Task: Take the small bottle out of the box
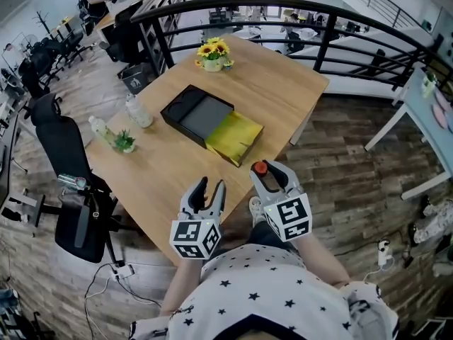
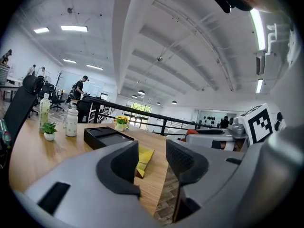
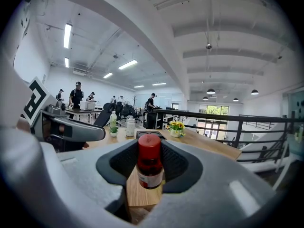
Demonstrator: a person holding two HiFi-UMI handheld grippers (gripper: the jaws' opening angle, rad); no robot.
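The right gripper is holding the small bottle upright between its jaws, the pads pressing on its sides below the red cap; it is hovering by the near edge of the table, well apart from the black box; the box is lying open on the wood beside a yellow piece, possibly its lid; the left gripper is hanging just beside the right one, its jaws standing slightly apart with nothing between them; a pot of sunflowers is sitting at the far edge.
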